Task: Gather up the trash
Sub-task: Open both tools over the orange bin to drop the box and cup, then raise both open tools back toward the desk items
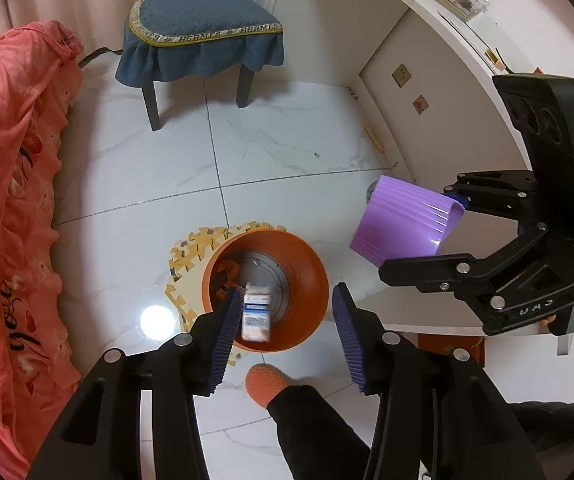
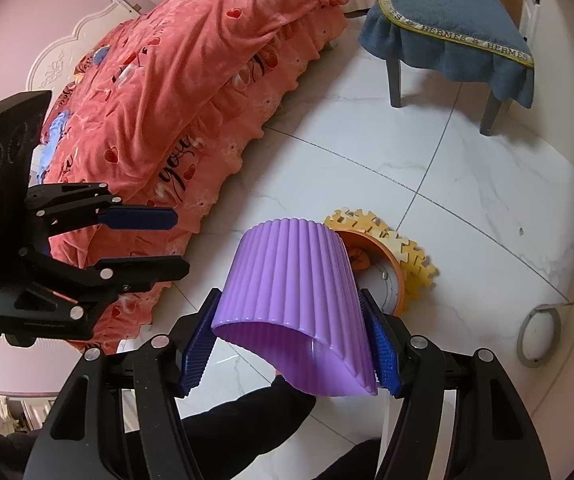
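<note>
Below, on the white tiled floor, stands an orange bin, partly on a yellow foam mat with jigsaw edges. The left gripper hangs over the bin's mouth with its fingers spread wide. A small blue-and-white box shows inside the bin's opening, just beside the left finger pad; whether it touches the pad cannot be told. A crumpled orange scrap lies against the bin's inner wall.

The right gripper is clamped on a ribbed purple cup, its fingers pressing the cup's two sides near the rim. The cup is tipped over, its closed base pointing toward the bin and its open mouth facing back at the right wrist camera. From the left wrist view the cup is in the air to the right of the bin, not touching it.

A bed with a coral heart-print cover runs along one side, and a chair with a blue cushion stands farther off. A white bench carrying a clear tray of small items curves along the wall. A foot in an orange sock rests on the floor near the bin.
</note>
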Demonstrator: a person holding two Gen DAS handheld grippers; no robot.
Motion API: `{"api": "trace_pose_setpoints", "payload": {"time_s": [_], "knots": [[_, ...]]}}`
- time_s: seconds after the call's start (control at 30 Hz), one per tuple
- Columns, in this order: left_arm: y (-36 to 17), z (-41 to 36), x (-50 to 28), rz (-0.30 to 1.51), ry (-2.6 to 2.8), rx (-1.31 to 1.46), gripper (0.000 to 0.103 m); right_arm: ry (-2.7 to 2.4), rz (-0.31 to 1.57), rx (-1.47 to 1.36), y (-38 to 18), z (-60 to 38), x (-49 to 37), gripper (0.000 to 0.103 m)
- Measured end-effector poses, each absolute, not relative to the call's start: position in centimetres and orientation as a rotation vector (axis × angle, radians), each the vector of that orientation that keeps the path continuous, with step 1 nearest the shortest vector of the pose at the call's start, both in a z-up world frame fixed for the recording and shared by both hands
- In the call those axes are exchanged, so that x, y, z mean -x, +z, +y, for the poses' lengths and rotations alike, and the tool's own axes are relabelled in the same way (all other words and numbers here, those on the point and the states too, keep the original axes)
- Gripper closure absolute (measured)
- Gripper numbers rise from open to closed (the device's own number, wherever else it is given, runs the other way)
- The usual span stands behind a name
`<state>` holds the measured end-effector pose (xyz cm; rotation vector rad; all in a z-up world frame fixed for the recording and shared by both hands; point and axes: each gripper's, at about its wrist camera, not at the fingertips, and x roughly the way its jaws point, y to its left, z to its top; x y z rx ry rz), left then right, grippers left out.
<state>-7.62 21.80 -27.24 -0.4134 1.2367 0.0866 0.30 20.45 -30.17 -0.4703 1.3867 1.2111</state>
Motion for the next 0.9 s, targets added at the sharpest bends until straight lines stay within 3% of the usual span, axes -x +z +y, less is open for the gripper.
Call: {"api": "trace_pose_setpoints", "payload": {"time_s": [0.2,0.57,0.67,0.8,0.87,0.9], "knots": [[-27.6,22.0,8.0,1.255,0.09,0.427,0.054,1.193,1.392,0.489,-30.6,21.5,0.0,0.03],[-27.5,22.0,8.0,1.262,0.105,0.422,0.054,1.202,1.379,0.489,-29.8,21.5,0.4,0.03],[-27.1,21.8,8.0,1.254,0.117,0.42,0.041,1.2,1.375,0.487,-29.4,21.1,0.3,0.03],[-26.2,21.3,7.9,1.247,0.114,0.407,0.041,1.2,1.362,0.481,-28.2,20.2,0.0,0.03],[-25.6,20.9,7.8,1.242,0.124,0.39,0.025,1.203,1.351,0.472,-27.4,19.8,-0.1,0.029],[-25.2,20.7,7.8,1.234,0.127,0.386,0.023,1.203,1.345,0.468,-26.8,19.6,-0.1,0.028]]}}
